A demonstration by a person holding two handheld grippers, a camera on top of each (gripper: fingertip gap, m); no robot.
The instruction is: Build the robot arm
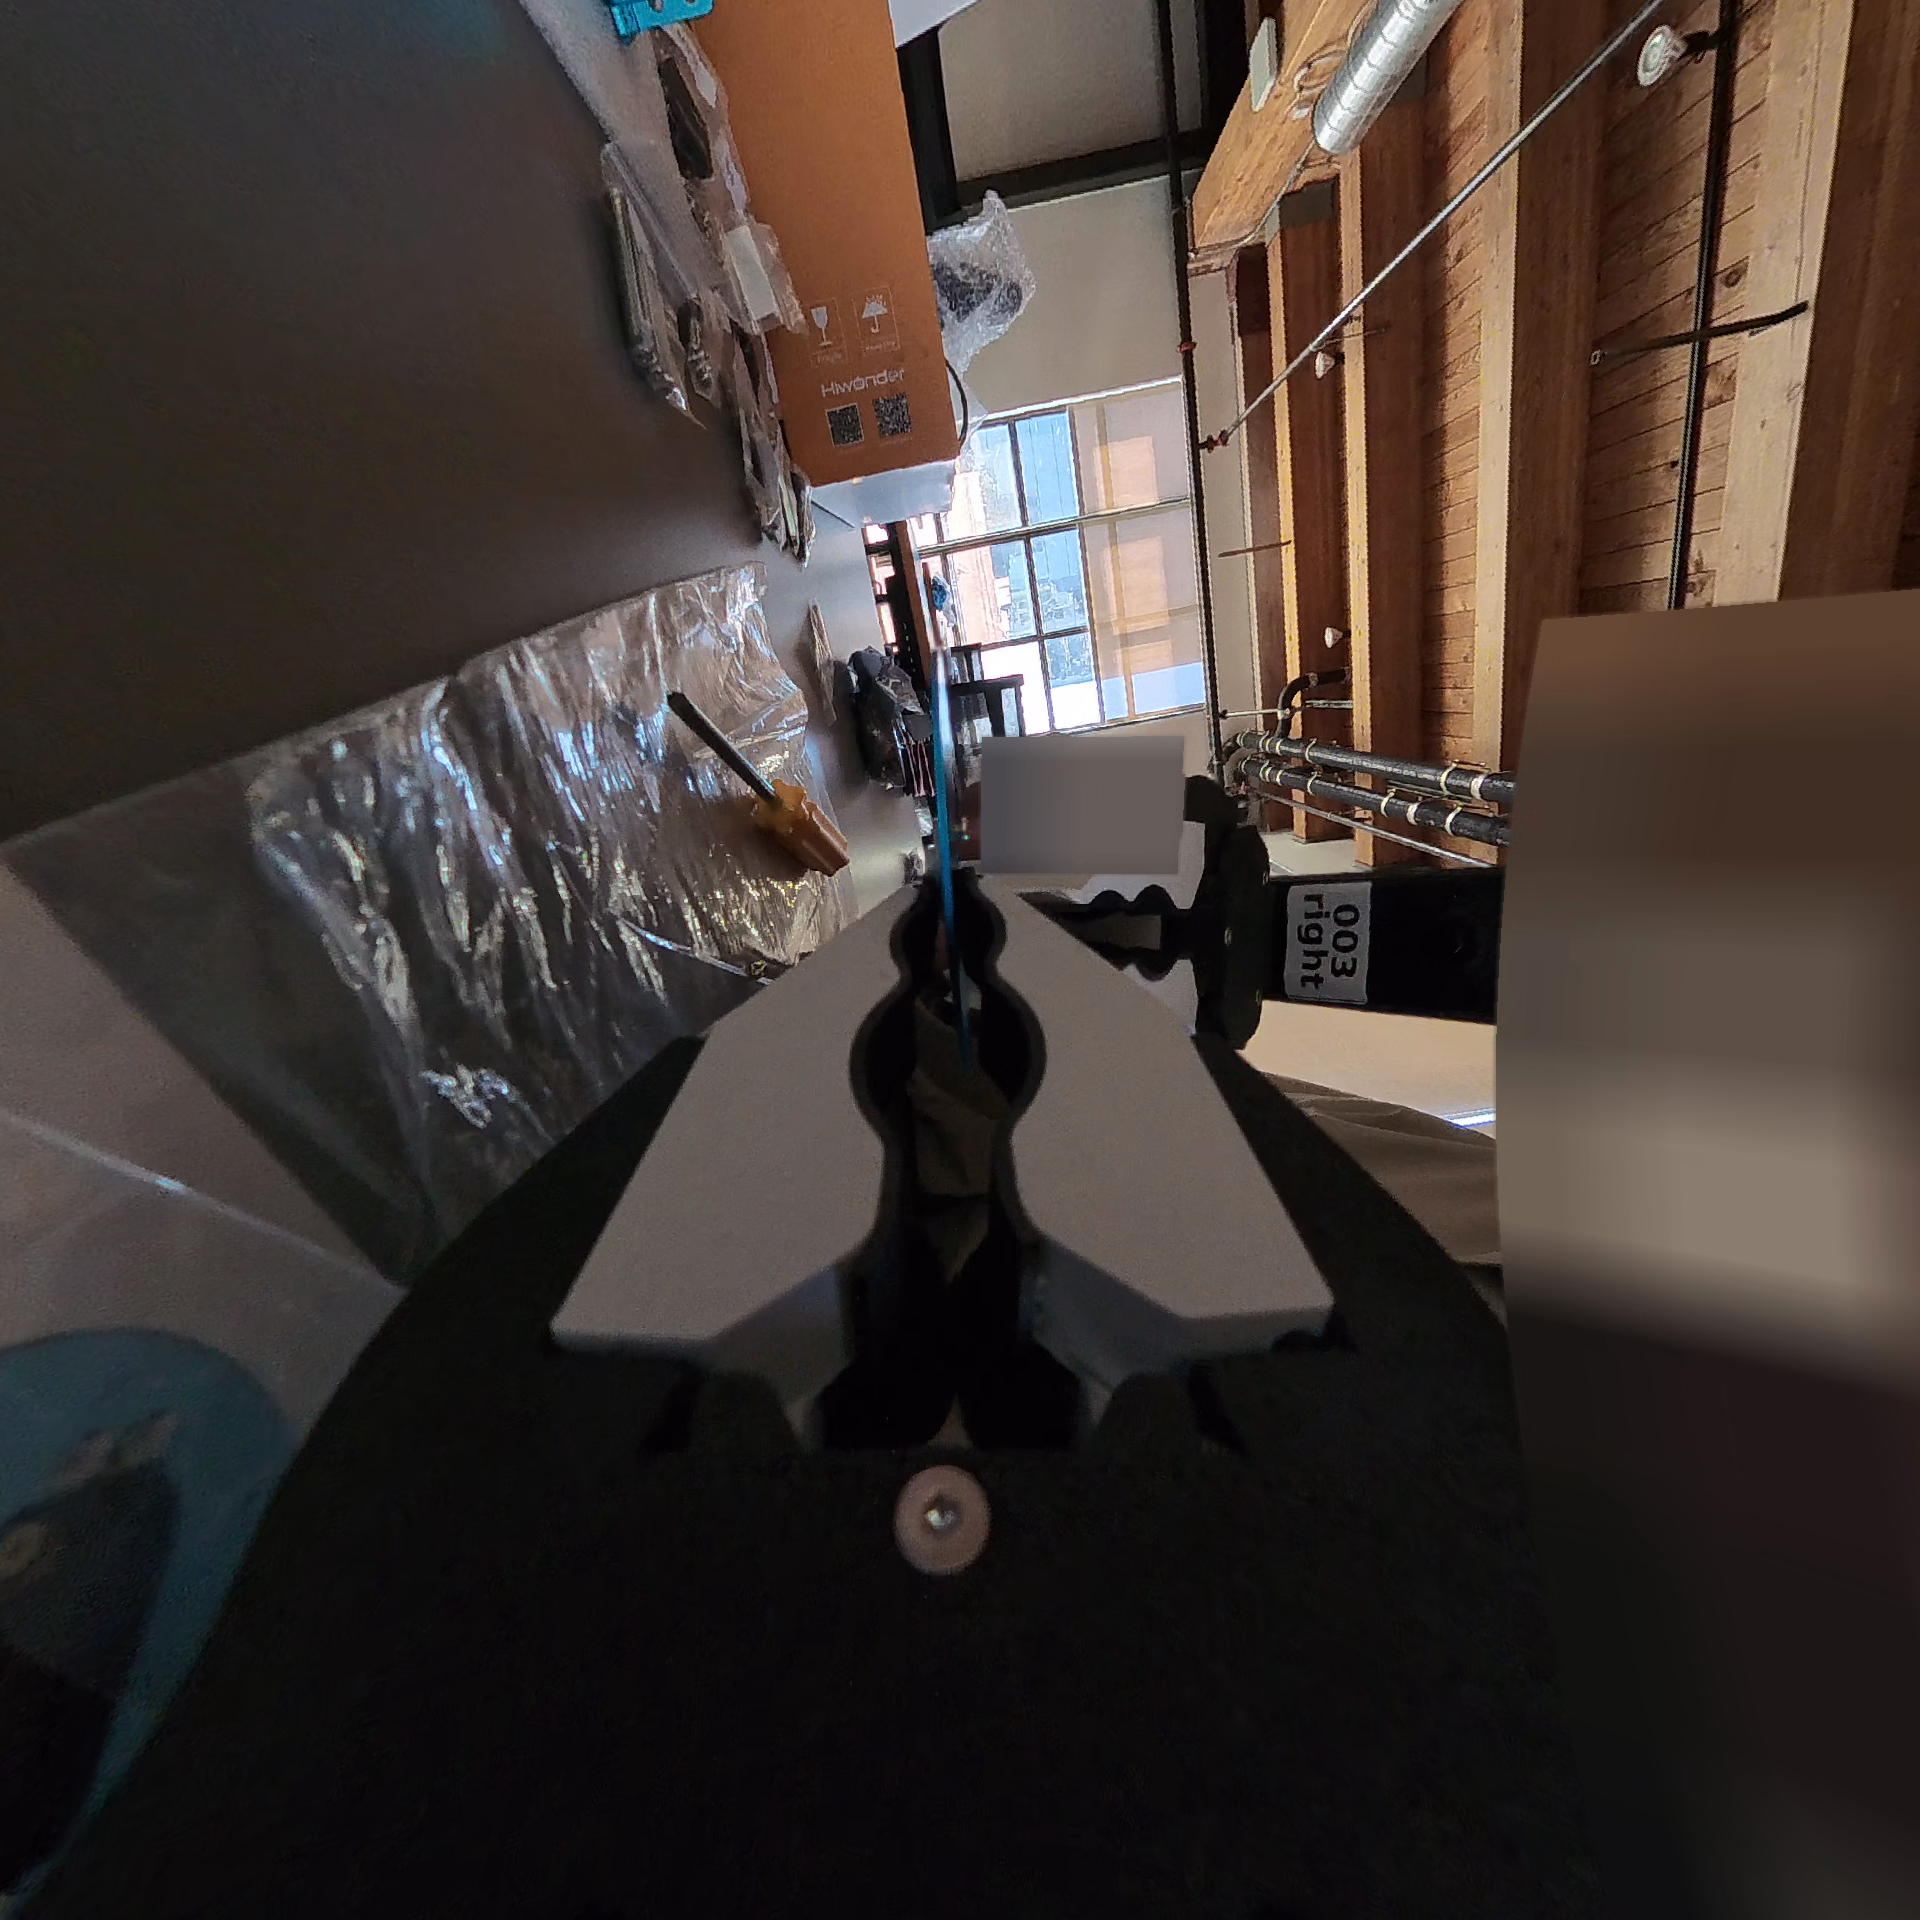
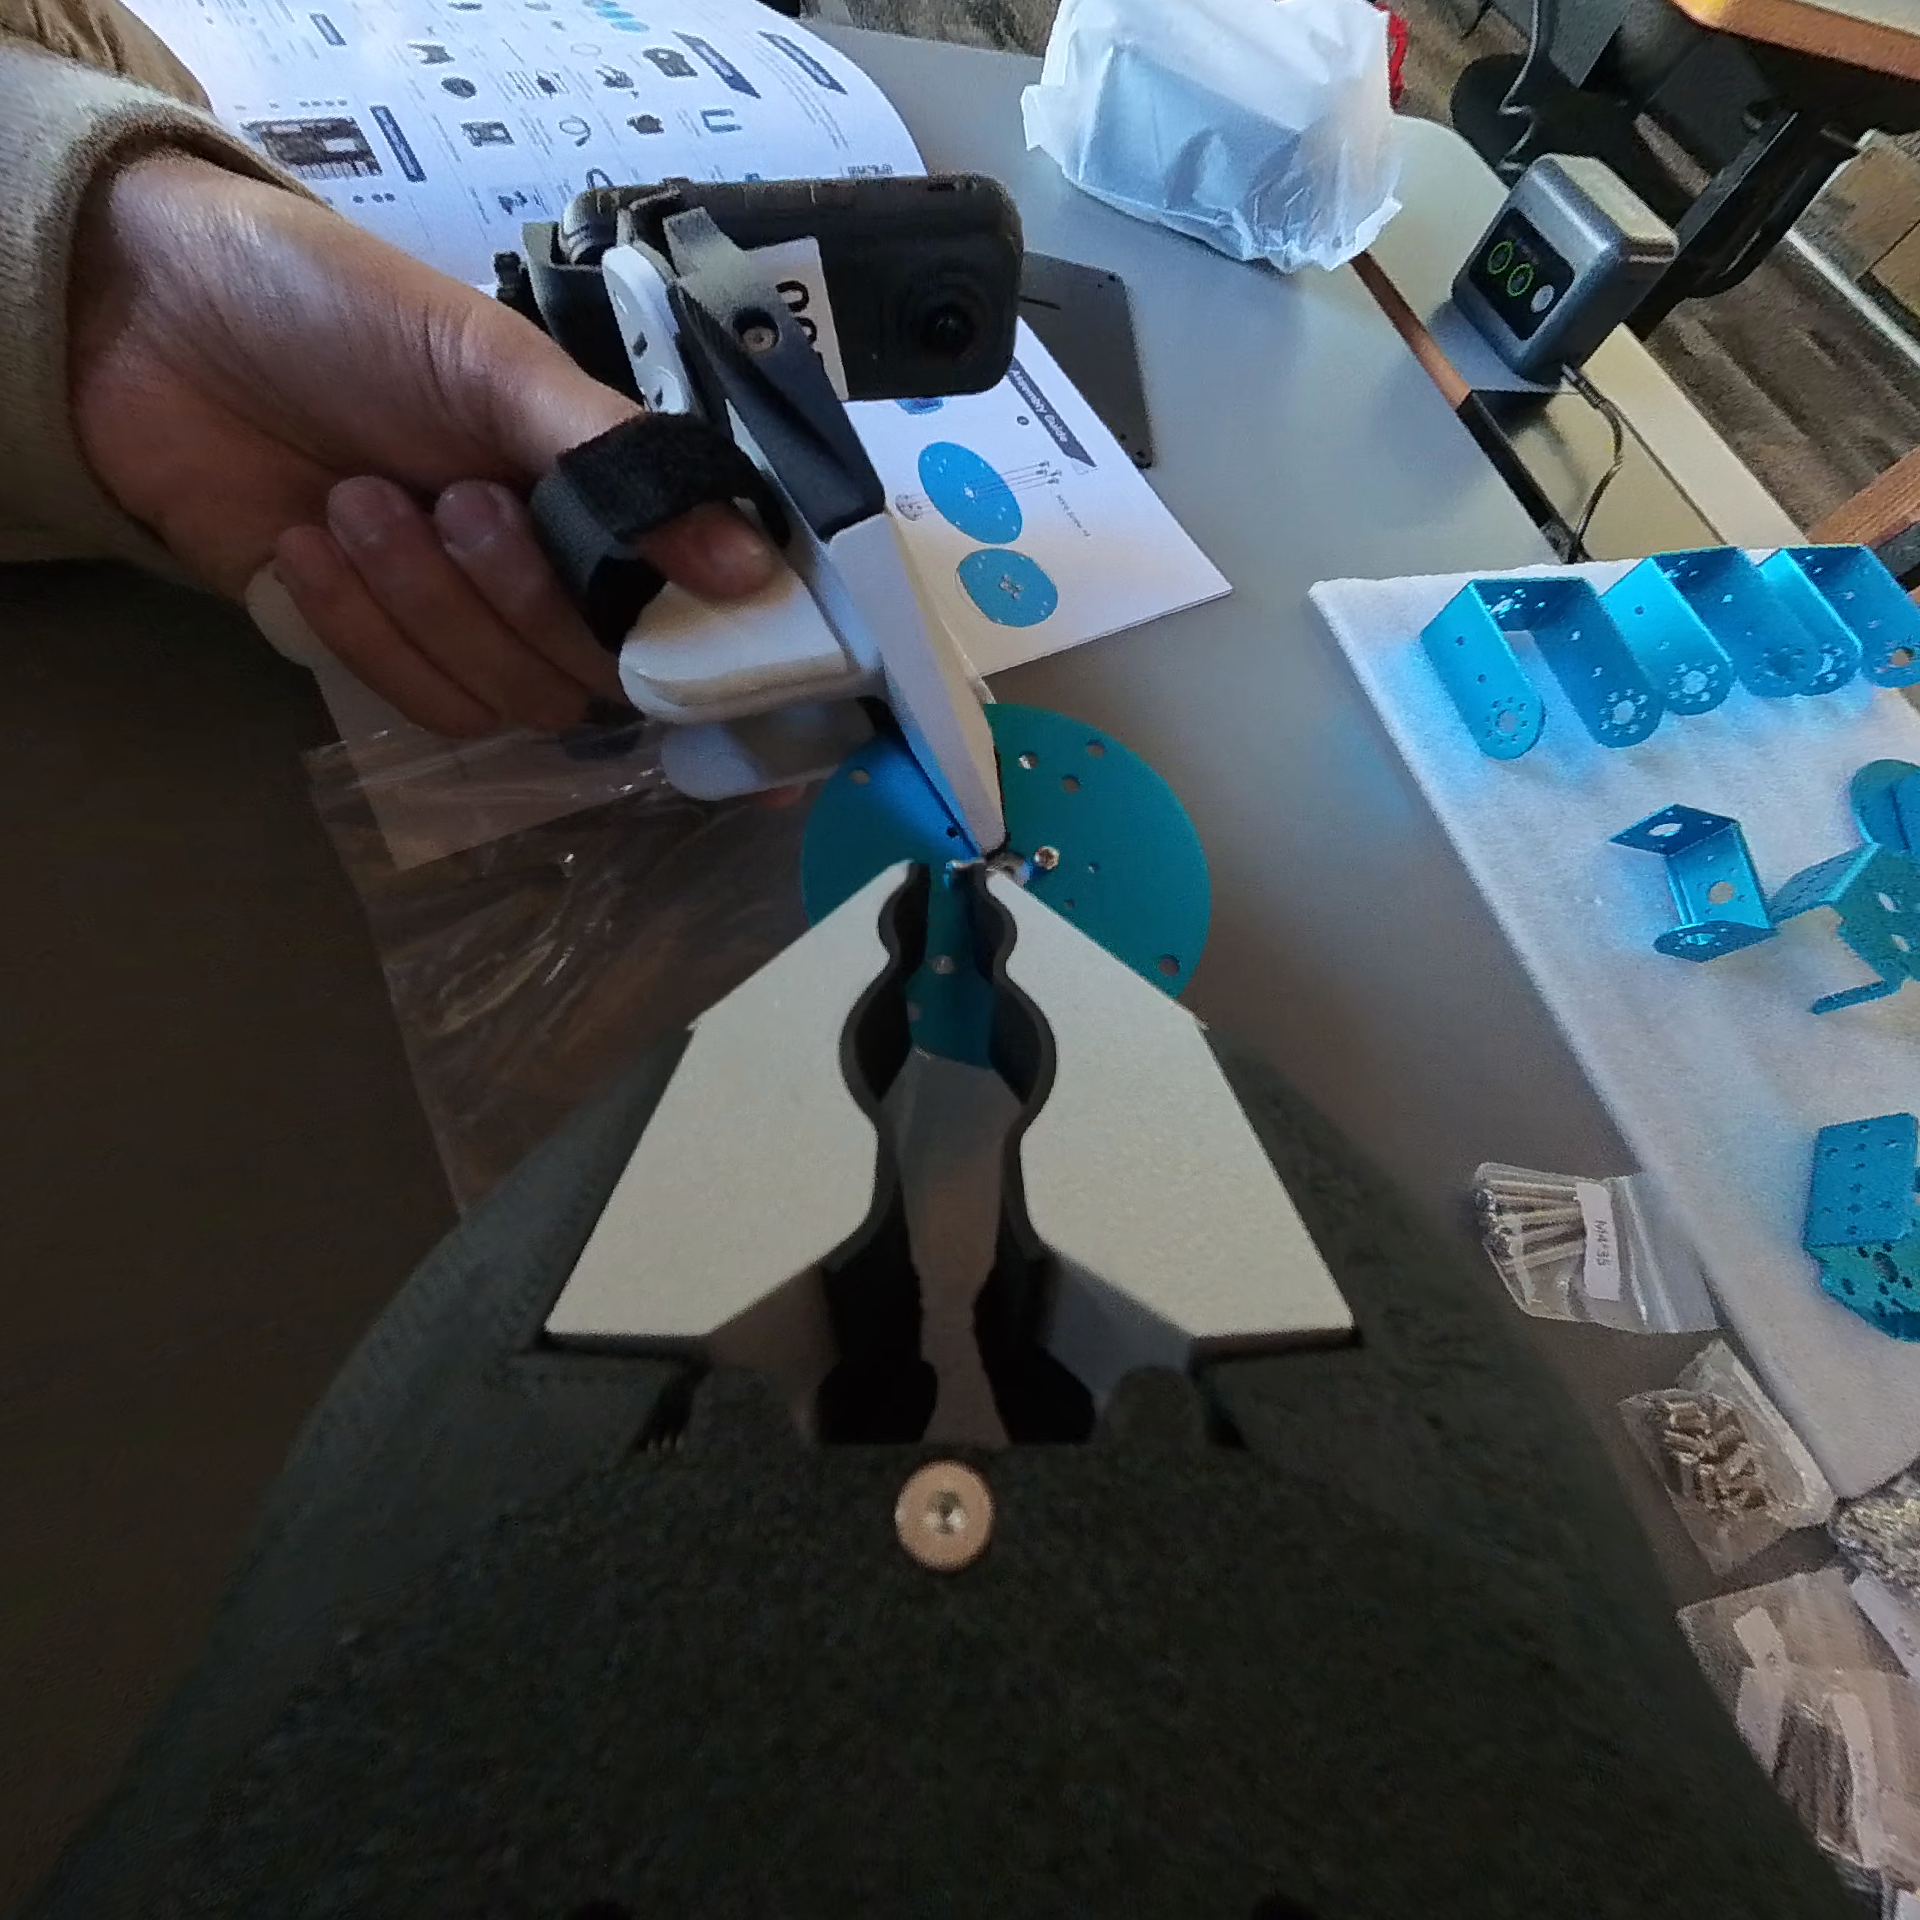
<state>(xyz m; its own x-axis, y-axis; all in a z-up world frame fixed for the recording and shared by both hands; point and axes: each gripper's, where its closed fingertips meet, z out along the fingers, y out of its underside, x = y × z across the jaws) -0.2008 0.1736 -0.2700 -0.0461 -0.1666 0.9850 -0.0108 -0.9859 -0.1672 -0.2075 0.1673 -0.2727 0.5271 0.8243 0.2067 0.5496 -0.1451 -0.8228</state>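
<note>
Between both tools point(image 1: 951, 894): blue disc point(image 2: 1112, 862) (clamped).

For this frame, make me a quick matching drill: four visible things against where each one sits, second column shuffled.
Things
1. blue round plate
2. orange-handled screwdriver
3. blue U-brackets
4. bag of long screws

Places
A. on the white foam sheet
B. on crinkled clear plastic
C. clamped edge-on in the left gripper
D. on the grey table, at the foam sheet's near edge

Pairs: 1-C, 2-B, 3-A, 4-D
</note>
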